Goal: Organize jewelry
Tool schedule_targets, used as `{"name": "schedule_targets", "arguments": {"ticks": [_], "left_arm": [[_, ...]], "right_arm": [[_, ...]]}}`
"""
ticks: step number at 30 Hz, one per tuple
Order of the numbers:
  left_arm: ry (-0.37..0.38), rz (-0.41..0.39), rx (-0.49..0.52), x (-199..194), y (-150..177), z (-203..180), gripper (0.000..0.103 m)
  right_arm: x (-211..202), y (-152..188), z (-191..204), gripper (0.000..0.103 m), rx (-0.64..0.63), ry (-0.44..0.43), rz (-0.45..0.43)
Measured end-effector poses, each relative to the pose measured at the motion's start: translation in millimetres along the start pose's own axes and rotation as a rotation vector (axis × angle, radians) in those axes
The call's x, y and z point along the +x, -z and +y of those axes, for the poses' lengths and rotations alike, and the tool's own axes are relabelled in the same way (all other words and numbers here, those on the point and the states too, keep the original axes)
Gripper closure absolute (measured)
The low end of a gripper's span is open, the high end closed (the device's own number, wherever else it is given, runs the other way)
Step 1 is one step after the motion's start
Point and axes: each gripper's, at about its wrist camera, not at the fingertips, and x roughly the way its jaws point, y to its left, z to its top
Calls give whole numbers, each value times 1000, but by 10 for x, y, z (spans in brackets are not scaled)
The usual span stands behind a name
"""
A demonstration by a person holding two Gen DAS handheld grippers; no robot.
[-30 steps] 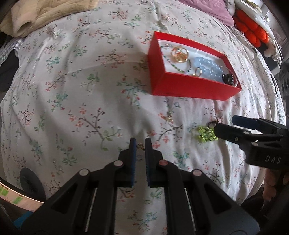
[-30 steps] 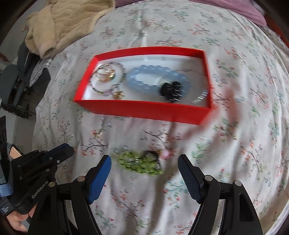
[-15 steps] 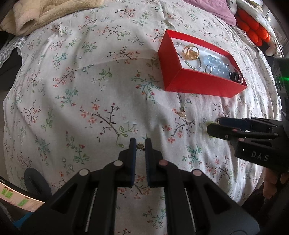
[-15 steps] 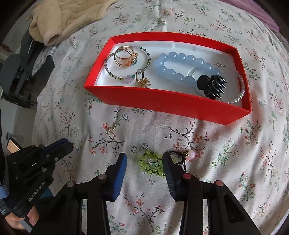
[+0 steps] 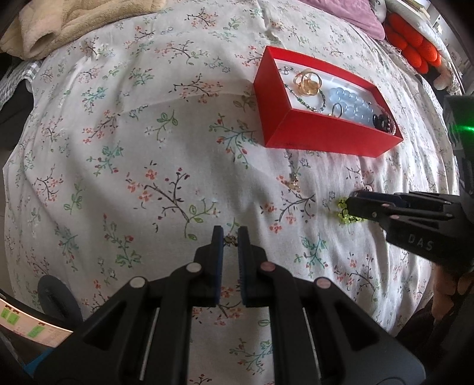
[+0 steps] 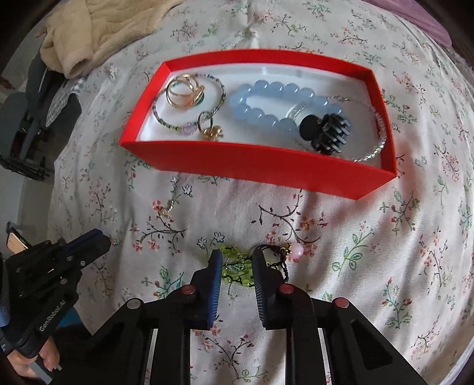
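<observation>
A red jewelry box (image 6: 260, 165) lies on the floral bedsheet, and it also shows in the left wrist view (image 5: 326, 130). It holds gold rings (image 6: 185, 93), a blue bead bracelet (image 6: 266, 103), a black hair claw (image 6: 326, 133) and thin chains. My right gripper (image 6: 237, 266) is shut on a green bead bracelet (image 6: 237, 271) with a pink bead (image 6: 297, 250), resting on the sheet in front of the box. My left gripper (image 5: 230, 240) is shut on a small gold piece (image 5: 230, 240) low over the sheet. A small gold charm (image 6: 166, 211) lies loose near the box.
A beige blanket (image 6: 89, 38) is heaped at the far left of the bed. Orange cushions (image 5: 414, 50) and a purple pillow (image 5: 349, 17) lie at the far right. Dark furniture (image 6: 20, 124) stands beyond the bed's left edge.
My right gripper has dropped onto the green bracelet and its jaws have closed from wide open to pinching it. My left gripper has stayed shut on the gold piece, drawing back from the box.
</observation>
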Motion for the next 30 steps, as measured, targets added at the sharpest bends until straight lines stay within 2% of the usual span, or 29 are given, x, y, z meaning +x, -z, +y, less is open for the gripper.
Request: {"name": "schedule_targets", "arguments": {"ticks": [7,12,20,22,24,30], "left_arm": [[0,1,1,-4,-7,1,92],[2,0,-1,-11,-16,-2,92],[11,-8,-4,-36,-45,-10,92],[11,-7,-3,-30,-39,-14,92],[9,-5,1,-23,-32,-14,92],[10,-5,1,-21,-32,-19,92]], "right_arm": [[64,-6,58,96,-20,22,6],[11,-10,74,98,-27,14,-19],[-103,9,32,98,-19,2,-40],[-84,19,-6,96,-1,6,-24],[-66,22,-38,89,18,20,-13],[-63,41,-74,89,26,18,-3]]}}
